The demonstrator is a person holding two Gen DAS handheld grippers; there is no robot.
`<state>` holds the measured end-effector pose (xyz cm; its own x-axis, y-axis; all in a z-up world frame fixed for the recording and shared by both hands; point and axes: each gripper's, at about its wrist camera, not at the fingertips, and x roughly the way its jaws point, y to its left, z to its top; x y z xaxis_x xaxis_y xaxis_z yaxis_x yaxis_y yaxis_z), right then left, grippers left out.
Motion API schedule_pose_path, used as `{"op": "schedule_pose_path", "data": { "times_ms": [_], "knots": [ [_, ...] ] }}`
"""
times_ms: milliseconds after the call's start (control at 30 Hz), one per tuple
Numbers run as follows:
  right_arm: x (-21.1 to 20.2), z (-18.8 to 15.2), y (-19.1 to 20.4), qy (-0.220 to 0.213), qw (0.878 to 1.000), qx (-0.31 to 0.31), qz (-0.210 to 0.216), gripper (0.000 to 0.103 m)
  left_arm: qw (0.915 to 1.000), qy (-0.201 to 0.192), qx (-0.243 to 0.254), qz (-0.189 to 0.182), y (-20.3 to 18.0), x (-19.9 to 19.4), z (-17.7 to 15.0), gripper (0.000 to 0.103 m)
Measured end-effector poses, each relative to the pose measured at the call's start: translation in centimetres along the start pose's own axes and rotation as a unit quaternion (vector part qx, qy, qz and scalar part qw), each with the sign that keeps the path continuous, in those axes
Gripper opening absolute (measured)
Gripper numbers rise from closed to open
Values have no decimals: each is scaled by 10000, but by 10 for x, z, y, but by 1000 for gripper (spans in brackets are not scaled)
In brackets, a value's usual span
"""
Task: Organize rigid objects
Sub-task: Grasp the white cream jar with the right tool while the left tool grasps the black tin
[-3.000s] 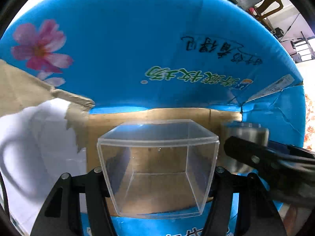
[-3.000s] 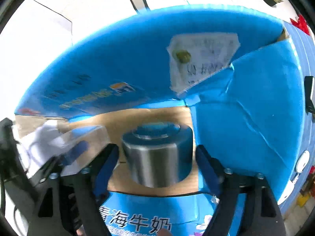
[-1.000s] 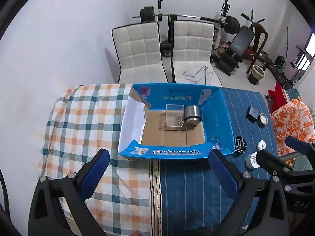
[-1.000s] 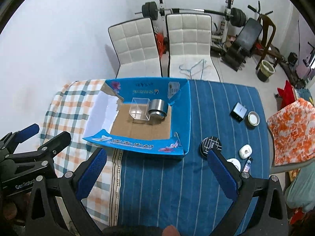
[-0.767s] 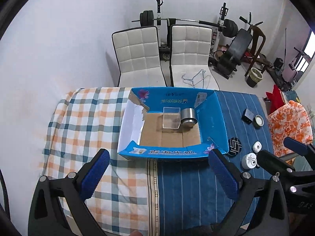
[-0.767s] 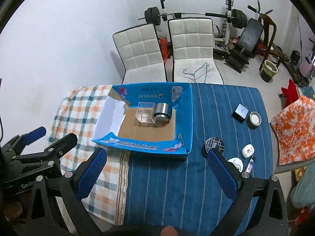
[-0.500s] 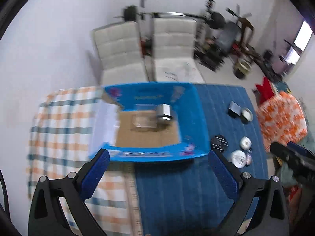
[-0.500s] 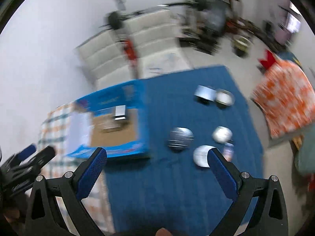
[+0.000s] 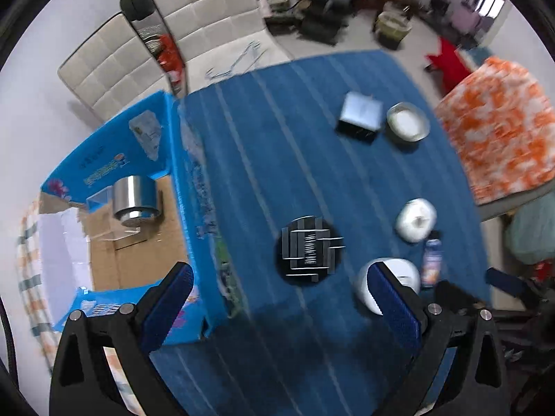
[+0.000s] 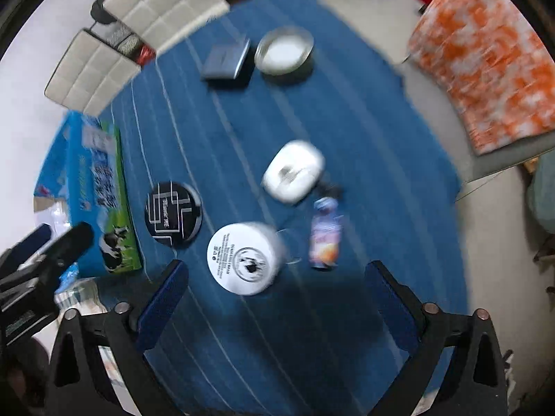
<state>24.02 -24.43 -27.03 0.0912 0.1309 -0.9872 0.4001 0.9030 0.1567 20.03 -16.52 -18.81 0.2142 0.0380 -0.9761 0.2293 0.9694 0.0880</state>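
Both fingers [image 9: 395,305] [image 10: 163,300] spread, empty | blue box [image 9: 180,180]: steel tin [image 9: 135,197], clear case [image 9: 100,202]

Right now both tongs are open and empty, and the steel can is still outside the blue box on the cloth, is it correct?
Not quite. The left wrist view shows the steel can standing inside the blue box. Both tongs, left and right, are open and empty.

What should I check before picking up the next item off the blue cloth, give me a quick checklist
1. Left gripper open and empty: ok.
2. Right gripper open and empty: ok.
3. Blue box has bare floor beside the steel tin: ok.
4. Nearest target, white round tin, has free sides for the fingers: ok.
5. Small bottle lies close beside it, bump risk: not ok.
6. Picture sharp enough to aim: not ok, blurred.
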Motion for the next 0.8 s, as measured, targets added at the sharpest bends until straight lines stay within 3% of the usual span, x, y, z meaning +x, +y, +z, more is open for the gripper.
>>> {"op": "schedule_pose_path", "data": {
  "times_ms": [100,233,267,300,367,500,667,800],
  "knots": [
    [44,0,10,264,9996,60,102,97,9987,134,-18,498,8,10,-8,102],
    [79,-2,20,455,9989,27,136,96,9960,254,-127,844,21,15,-19,101],
    [88,-2,21,491,9988,0,10,88,9953,280,-165,910,24,16,-20,101],
    [94,-2,23,541,9984,-110,-137,89,9954,261,-202,896,26,16,-21,101],
    [94,-4,39,383,9961,-626,-481,75,9953,217,-307,896,30,13,-20,101],
    [88,-7,40,458,9935,-821,-636,72,9971,140,-333,674,22,6,-13,101],
    [46,7,-1,274,9977,-418,-461,72,9991,168,-401,10,-3,7,-4,101],
    [29,21,-35,114,9975,-147,-679,72,9965,313,-628,-460,-23,32,4,101]
  ]
}}
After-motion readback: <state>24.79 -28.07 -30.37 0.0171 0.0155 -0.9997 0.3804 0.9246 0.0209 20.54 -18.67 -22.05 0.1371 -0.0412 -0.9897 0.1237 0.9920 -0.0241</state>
